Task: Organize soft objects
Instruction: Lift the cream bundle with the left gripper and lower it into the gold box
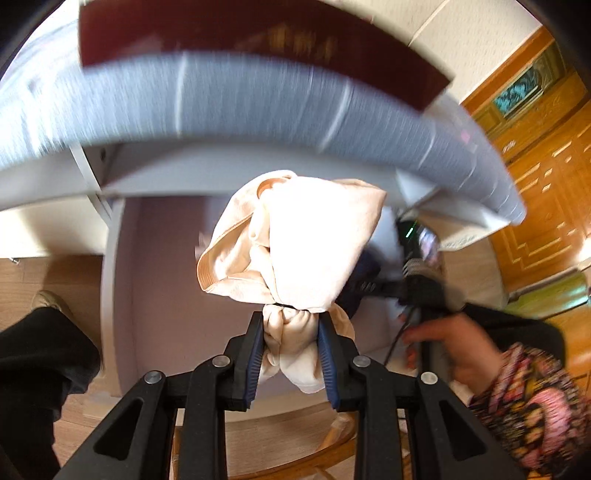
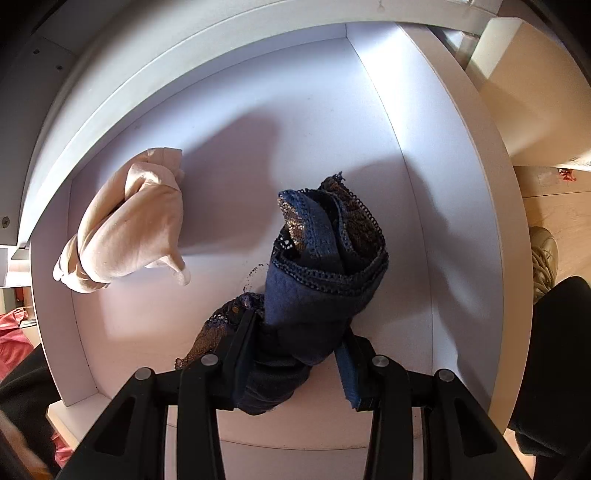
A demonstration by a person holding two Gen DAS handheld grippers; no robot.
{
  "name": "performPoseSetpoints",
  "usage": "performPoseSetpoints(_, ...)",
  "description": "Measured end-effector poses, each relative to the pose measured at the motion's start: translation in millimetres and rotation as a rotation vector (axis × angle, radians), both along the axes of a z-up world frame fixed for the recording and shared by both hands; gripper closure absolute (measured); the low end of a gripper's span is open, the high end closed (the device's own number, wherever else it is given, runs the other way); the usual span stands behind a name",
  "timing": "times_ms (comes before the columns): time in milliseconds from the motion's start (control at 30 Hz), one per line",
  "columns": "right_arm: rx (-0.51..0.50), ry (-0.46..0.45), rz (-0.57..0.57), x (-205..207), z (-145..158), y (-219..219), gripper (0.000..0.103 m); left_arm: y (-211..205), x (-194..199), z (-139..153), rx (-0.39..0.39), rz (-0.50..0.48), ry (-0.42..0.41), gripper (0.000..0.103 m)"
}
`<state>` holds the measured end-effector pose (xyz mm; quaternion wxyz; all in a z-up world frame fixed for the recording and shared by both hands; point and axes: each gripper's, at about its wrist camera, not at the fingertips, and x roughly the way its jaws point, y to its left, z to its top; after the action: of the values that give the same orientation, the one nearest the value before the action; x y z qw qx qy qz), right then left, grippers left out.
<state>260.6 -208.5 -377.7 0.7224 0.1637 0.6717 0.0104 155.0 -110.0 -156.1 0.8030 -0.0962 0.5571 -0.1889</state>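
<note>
- White laminate all round: the open drawer [image 2: 229, 110] fills the right wrist view, its floor bare apart from shadows, so both bundles look bound for it.
- Behind it in the left wrist view, a grey-covered mattress edge [image 1: 258, 99] and a dark red board [image 1: 240, 29] smear with motion blur.
- Navy lace-trimmed underwear [image 2: 325, 258], knotted into a roll, sits in the right gripper [image 2: 295, 354]; the jaws are partly closed and pinching its knotted end, with the bundle low over the drawer's near half. I judge it is held by the knot so it stays rolled.
- Cream underwear [image 1: 295, 236], knotted the same way, hangs from the left gripper [image 1: 290, 350], whose blue pads [image 1: 327, 354] squeeze the twisted end; it hangs clear above the drawer's left side, well apart from the navy one.
- A hand [image 1: 447, 350] in a patterned sleeve grips the right tool's handle.
</note>
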Motion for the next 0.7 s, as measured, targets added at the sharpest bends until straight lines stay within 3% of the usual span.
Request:
performPoseSetpoints(233, -0.004, -0.003, 0.004, 1.4, 4.0, 0.1, 0.062, 18.8, 23.2, 86.6, -0.076, 0.037, -0.117, 0.076)
performPoseSetpoints(400, -0.001, -0.005, 0.003, 1.4, 10.7, -0.6, 0.062, 27.9, 53.2, 137.6, -0.097, 0.071, -0.154, 0.076)
performPoseSetpoints(567, -0.001, -0.005, 0.004, 1.4, 11.8, -0.5, 0.062, 37.8, 95.0, 169.4, -0.039, 0.100, -0.165, 0.076)
performPoseSetpoints(700, 0.006, -0.006, 0.000, 1.0, 11.5, -1.0, 0.062, 43.1, 124.6, 166.4, 0.015, 0.118, -0.121, 0.076)
